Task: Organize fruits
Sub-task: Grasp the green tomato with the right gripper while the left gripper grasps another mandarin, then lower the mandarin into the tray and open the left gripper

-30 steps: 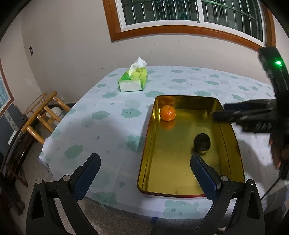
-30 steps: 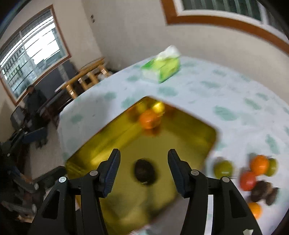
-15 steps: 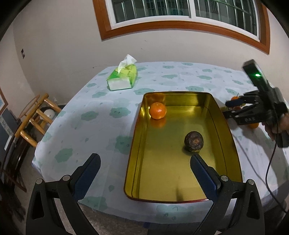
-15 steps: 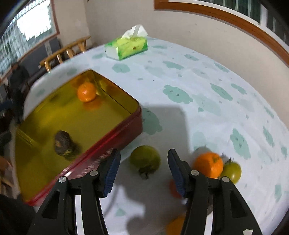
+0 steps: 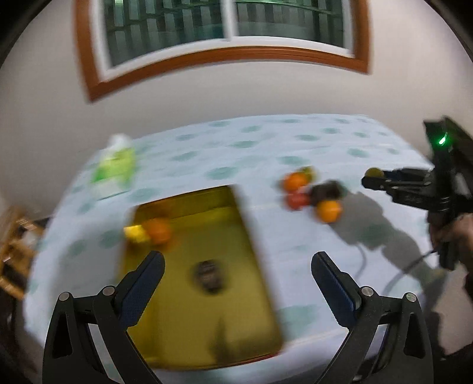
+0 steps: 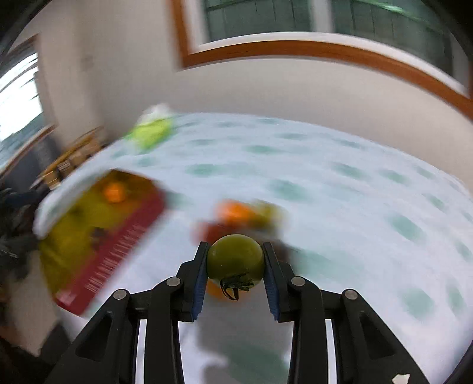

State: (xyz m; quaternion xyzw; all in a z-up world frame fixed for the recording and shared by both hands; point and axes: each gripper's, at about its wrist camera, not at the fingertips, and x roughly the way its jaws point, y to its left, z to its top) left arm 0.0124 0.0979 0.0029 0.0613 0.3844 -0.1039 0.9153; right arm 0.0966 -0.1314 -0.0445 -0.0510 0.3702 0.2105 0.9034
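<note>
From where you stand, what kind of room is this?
Probably a home dining room: a table under a cloud-print cloth, a barred window in a plain wall, a tissue pack, wooden chairs beside it.

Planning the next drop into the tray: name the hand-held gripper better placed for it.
Right. The right hand-held gripper already clamps the green tomato, so it can likely carry it to the gold tray. The left hand-held gripper is open and holds nothing.

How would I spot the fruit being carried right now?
Start at the table with the cloud-print cloth, then find the right gripper above it. The green tomato sits pinched between its fingers, the only fruit off the cloth, stem calyx showing underneath.
</note>
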